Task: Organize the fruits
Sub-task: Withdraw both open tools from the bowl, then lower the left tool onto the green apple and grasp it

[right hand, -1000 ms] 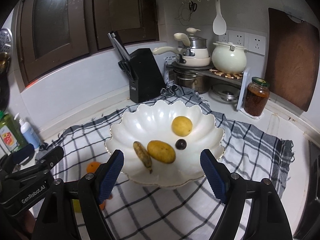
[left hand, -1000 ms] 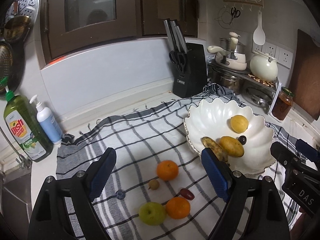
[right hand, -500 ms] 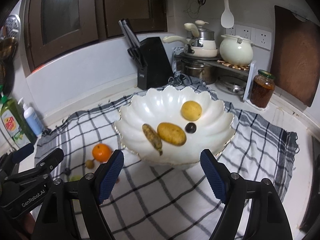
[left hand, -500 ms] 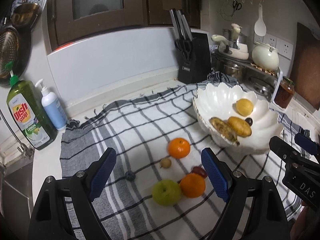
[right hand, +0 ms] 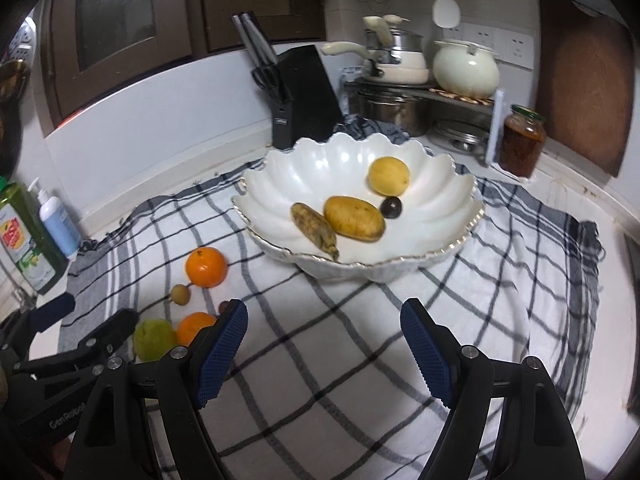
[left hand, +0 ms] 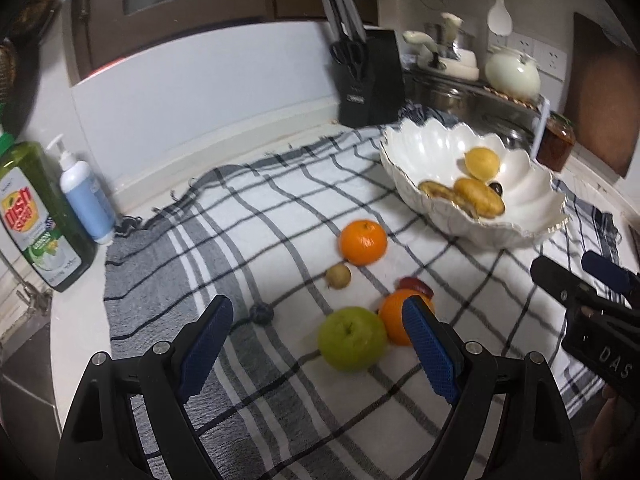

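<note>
Bowl [right hand: 440, 184] with mango [right hand: 354, 218], banana [right hand: 314, 230], lemon [right hand: 388, 176].

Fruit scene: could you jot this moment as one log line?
left gripper: jaws open, empty | right gripper: jaws open, empty | bowl: four fruits | cloth: six loose

A pale kitchen counter [left hand: 76, 320] carries a checked cloth [left hand: 280, 216] spread over most of it. On the cloth stands a white scalloped bowl [right hand: 440, 200], and loose fruit lies beside it: an orange [left hand: 363, 242], a small brownish fruit [left hand: 338, 276], a dark berry [left hand: 261, 314], a reddish fruit [left hand: 416, 283], a second orange [left hand: 394, 322] touching a green apple [left hand: 352, 338]. Directly on the counter stand a dish soap bottle [left hand: 36, 220], a pump bottle [left hand: 86, 196], a knife block [left hand: 370, 76] and a jar [right hand: 522, 142]
</note>
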